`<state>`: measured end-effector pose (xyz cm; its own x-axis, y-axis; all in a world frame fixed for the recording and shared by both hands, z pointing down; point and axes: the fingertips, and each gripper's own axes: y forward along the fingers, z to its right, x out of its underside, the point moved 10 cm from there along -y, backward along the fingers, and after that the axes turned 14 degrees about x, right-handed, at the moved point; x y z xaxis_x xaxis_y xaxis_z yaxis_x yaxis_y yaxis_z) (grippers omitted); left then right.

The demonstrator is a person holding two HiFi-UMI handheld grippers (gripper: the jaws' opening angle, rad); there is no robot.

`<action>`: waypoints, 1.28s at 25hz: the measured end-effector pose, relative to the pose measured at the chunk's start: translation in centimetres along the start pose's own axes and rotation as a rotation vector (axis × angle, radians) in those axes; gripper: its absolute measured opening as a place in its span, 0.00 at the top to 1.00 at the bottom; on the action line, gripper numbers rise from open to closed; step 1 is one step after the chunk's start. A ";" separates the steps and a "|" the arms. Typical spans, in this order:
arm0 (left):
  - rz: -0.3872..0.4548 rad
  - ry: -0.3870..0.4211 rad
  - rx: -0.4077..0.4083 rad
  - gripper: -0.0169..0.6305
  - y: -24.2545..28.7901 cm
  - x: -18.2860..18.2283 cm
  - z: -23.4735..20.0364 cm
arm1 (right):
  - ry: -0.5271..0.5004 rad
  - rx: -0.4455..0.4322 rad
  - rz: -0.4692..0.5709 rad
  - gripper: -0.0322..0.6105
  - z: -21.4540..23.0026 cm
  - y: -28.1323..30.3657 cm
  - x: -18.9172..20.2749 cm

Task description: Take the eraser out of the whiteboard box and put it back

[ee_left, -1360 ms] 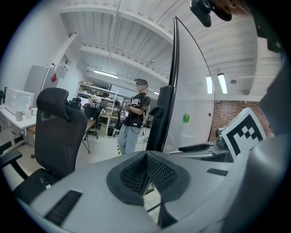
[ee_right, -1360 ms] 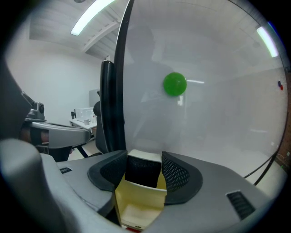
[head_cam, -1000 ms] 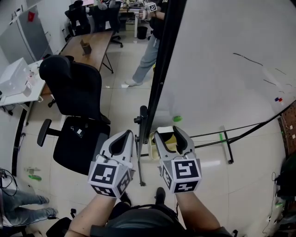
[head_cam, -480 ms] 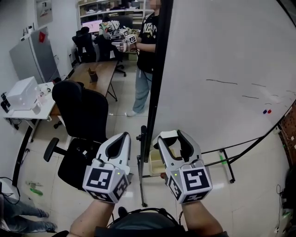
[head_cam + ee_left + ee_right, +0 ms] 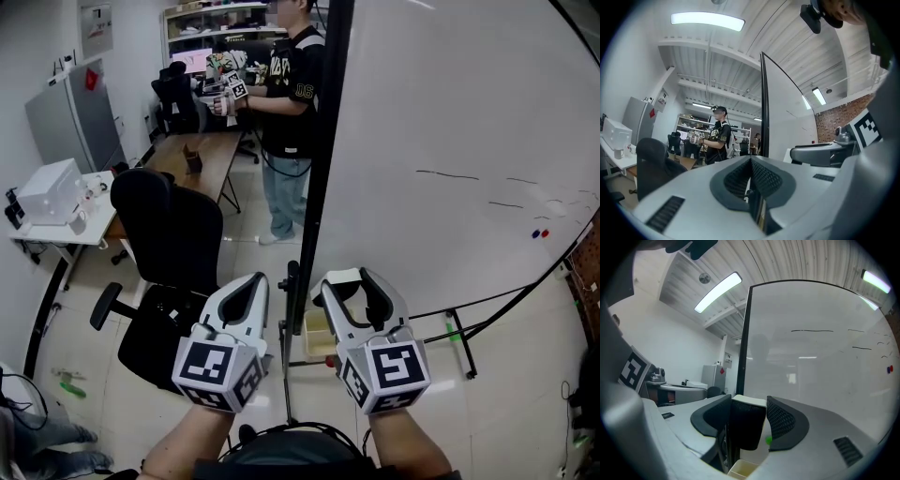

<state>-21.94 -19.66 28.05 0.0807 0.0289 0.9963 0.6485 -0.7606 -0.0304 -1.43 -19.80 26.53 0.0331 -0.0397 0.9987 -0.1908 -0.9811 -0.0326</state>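
Observation:
My right gripper (image 5: 347,278) is shut on the eraser (image 5: 341,278), a black block with a white top, held upright between the pads (image 5: 780,420). In the right gripper view the eraser (image 5: 746,427) fills the gap of the right gripper (image 5: 749,401). Below it, the cream whiteboard box (image 5: 319,336) hangs at the foot of the whiteboard (image 5: 450,141); its open rim (image 5: 740,468) shows under the jaws. My left gripper (image 5: 251,281) is beside it, shut and holding nothing; its jaws meet in the left gripper view (image 5: 751,161).
A black office chair (image 5: 164,234) stands left of the whiteboard's black frame (image 5: 319,169). A person (image 5: 286,103) with grippers stands by a wooden desk (image 5: 197,155). A white table with a machine (image 5: 52,192) is at far left. Stand legs (image 5: 459,328) cross the floor.
The head view has tilted upward, bringing the standing person and the room's back into sight. Both grippers stay side by side, the right still shut on the eraser above the box.

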 end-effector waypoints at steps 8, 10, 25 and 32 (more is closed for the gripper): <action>0.004 0.005 0.018 0.93 0.5 -0.1 0.4 | -0.004 0.006 0.001 0.55 0.5 -0.2 -0.1; 0.000 0.004 0.018 0.93 0.4 0.0 0.4 | -0.006 0.007 0.003 0.55 0.4 -0.3 -0.2; -0.010 0.008 0.020 0.93 0.3 -0.2 0.1 | 0.001 0.012 0.000 0.55 0.3 -0.5 -0.4; -0.011 -0.001 0.027 0.93 0.3 -0.2 0.3 | -0.002 0.004 0.005 0.55 0.2 -0.6 -0.5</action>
<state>-21.57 -19.68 27.87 0.0742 0.0378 0.9965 0.6698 -0.7422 -0.0217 -1.14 -19.23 26.01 0.0339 -0.0453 0.9984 -0.1870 -0.9816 -0.0382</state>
